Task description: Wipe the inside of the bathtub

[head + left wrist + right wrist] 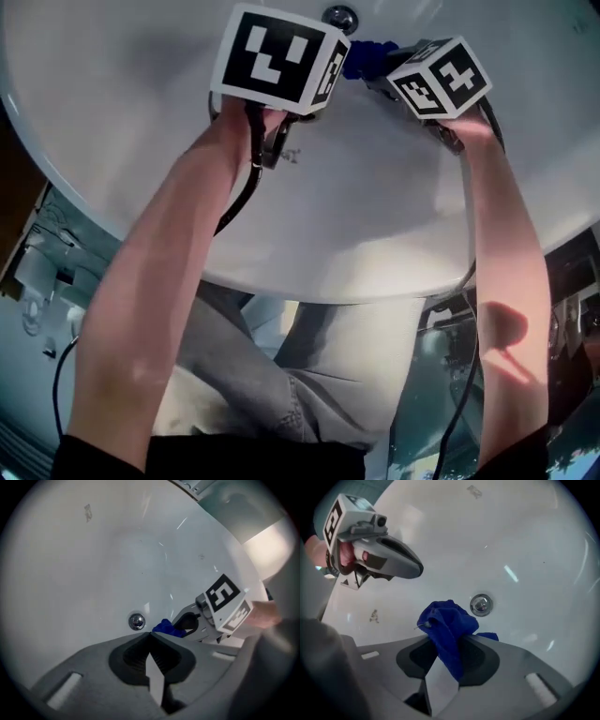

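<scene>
I lean over the near rim of one white bathtub (309, 281), grey jeans (281, 394) pressed close under its edge. Both my bare forearms reach down inside, and two black cables trail back from the grippers, one cable (239, 192) along each arm.

There are two grippers, each with its marker cube. My left gripper (151, 633) has its jaws brought fully together, tip against tip, with nothing between them. It hangs over the tub's inner wall just beside the right one.

My right gripper (449, 641) is clamped on the single blue cloth (447, 623). The cloth is deep blue and fuzzy like terry. It is bunched into a lump that stands up above the jaws, and a narrower tail runs down between them. A small corner pokes out past the right-hand jaw (a loose thread shows at the lump's left side).

Just beyond the cloth sits one round chrome drain (481, 604), low in the tub's basin, close to the cloth but not covered by it. I cannot tell whether the cloth touches the enamel.

Further out, the tub's inside is smooth, glossy and white, with thin streaks of reflected light. I count two small smudgy marks on it in the right gripper view: a brownish mark (374, 616) toward the left, and a greyish mark (474, 490) high up on the far wall.
</scene>
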### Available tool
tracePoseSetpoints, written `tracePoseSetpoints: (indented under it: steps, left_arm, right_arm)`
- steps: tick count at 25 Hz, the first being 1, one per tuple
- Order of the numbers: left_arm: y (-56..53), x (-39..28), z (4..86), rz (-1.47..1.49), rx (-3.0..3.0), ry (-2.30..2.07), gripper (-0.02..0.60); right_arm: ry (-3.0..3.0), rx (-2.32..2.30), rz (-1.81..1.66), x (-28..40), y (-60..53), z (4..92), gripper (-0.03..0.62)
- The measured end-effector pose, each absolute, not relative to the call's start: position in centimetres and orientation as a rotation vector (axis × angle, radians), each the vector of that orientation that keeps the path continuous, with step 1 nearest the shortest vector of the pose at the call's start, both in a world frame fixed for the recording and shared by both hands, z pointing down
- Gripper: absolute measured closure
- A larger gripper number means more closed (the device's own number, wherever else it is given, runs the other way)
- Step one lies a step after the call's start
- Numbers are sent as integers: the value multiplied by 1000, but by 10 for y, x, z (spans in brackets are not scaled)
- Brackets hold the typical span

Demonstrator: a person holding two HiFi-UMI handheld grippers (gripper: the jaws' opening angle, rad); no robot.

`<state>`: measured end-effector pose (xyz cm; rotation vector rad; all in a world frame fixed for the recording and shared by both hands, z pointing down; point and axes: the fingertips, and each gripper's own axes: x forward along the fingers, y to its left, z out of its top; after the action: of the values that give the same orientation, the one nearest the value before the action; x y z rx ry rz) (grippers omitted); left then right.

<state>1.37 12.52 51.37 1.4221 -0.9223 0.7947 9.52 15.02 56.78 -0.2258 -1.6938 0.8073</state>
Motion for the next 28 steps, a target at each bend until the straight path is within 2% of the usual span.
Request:
tracePoseSetpoints:
  steps: [7, 28]
  left_arm:
    - [128, 16, 516, 772, 1414, -920, 577]
    - [136, 11, 518, 808, 1385, -911, 577]
  right_arm:
    - [-1658, -321, 658, 84, 173, 599, 465]
    - [-1545, -413, 709, 104, 203, 602, 471]
